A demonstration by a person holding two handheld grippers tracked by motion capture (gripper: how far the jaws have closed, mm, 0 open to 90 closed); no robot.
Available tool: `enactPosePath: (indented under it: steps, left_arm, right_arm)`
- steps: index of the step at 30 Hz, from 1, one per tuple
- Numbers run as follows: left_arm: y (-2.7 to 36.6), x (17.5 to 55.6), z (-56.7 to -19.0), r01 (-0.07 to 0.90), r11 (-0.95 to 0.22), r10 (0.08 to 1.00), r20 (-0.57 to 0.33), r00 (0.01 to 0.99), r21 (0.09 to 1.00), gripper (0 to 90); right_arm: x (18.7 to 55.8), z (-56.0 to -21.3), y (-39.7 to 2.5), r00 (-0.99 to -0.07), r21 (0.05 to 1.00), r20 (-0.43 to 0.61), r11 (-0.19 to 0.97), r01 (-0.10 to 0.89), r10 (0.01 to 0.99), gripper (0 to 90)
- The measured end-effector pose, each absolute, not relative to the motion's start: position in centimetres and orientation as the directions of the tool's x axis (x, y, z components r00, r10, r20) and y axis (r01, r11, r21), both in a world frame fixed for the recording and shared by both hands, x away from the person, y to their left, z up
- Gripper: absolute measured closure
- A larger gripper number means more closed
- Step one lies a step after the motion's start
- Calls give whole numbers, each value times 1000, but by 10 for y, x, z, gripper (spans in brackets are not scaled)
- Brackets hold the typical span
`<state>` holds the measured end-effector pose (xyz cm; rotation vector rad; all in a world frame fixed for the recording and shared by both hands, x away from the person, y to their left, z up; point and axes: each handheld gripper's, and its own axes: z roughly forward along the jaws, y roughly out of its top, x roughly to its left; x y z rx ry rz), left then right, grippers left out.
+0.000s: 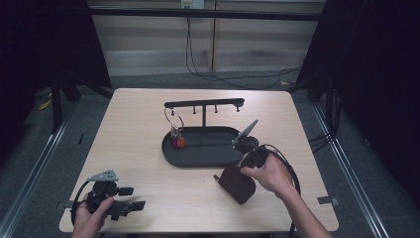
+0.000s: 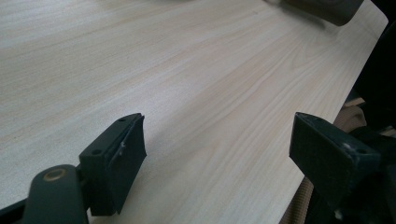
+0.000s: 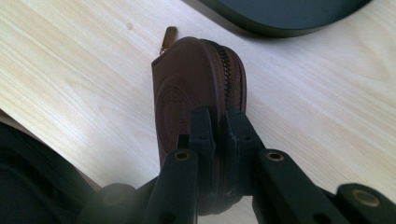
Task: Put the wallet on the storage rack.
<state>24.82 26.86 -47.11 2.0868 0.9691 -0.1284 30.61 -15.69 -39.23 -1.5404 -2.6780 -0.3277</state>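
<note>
Right tool (image 3: 218, 140) clenched on the thin edge of a brown zip pouch (image 3: 196, 88), just in front of the black tray (image 1: 203, 148), touching the counter (image 1: 148, 178). Narrow pinch; could twist or slip loose. Left tool (image 2: 215, 154) released, well apart, no help.

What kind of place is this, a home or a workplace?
Probably a lab or recording studio, not a home: black curtains flank the table, floor rails run beside it, and cables trail over the grey carpet.
</note>
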Motion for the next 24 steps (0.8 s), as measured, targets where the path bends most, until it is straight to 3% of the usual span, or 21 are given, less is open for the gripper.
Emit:
enactPosePath:
  steps: [12, 24]
  left_arm:
    - [267, 249, -473, 683, -378, 596, -400, 696, 625, 184]
    - [269, 249, -472, 683, -369, 596, -403, 694, 630, 184]
  right_arm:
    - [303, -380, -172, -482, 129, 104, 469, 874, 870, 823]
    - [305, -354, -182, -458, 169, 83, 440, 882, 885, 822]
